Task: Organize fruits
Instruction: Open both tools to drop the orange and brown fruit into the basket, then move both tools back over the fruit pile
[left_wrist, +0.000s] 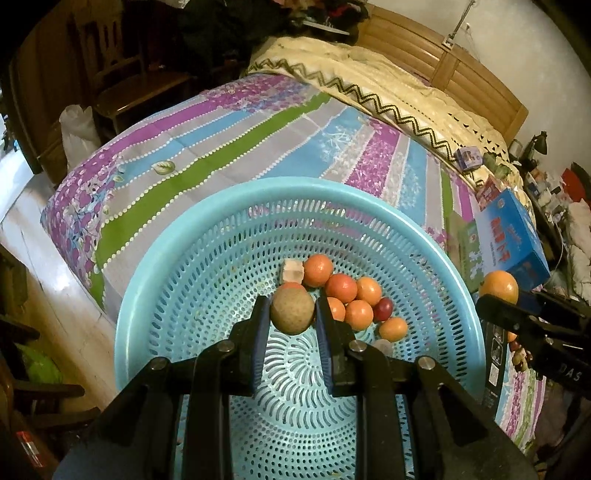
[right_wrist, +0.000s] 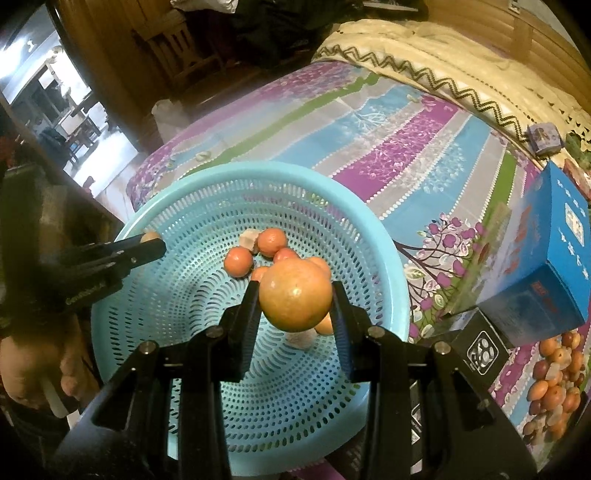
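Round, dull brownish-green fruit (left_wrist: 291, 311), matte and slightly rough-skinned, pinched between the two black fingers of the left gripper (left_wrist: 291, 314), closed to the fruit's width, above the basket (left_wrist: 155, 266). Larger orange fruit (right_wrist: 294, 300), smooth and glossy with a yellowish blush, clamped the same way in the right gripper (right_wrist: 295, 304), fingers spread wider to fit it, also above the basket. Same orange fruit seen from the left wrist view at the far right, beyond the basket rim.

Basket of light blue plastic, round and shallow, with a broad smooth rim and walls pierced by rows of small oval slots, spiralling at the bottom. Inside, toward the far side, a loose cluster of small fruits (left_wrist: 347, 295): mostly orange-red and shiny, one dark red, touching one another. Beside them a pale, blocky chunk (left_wrist: 293, 271), whitish-pink and uneven.

Basket resting on a bed (right_wrist: 424, 147) covered in a sheet striped purple, blue, grey and green with printed blossoms and dotted lines. Cream quilted blanket (left_wrist: 388, 81) with black zigzag trim farther back. Blue cardboard box (right_wrist: 554, 266) to the right of the basket, a small black box (right_wrist: 480, 350) just beside it, and a heap of more small fruits (right_wrist: 554, 384), orange and dark red, near the sheet's right edge.
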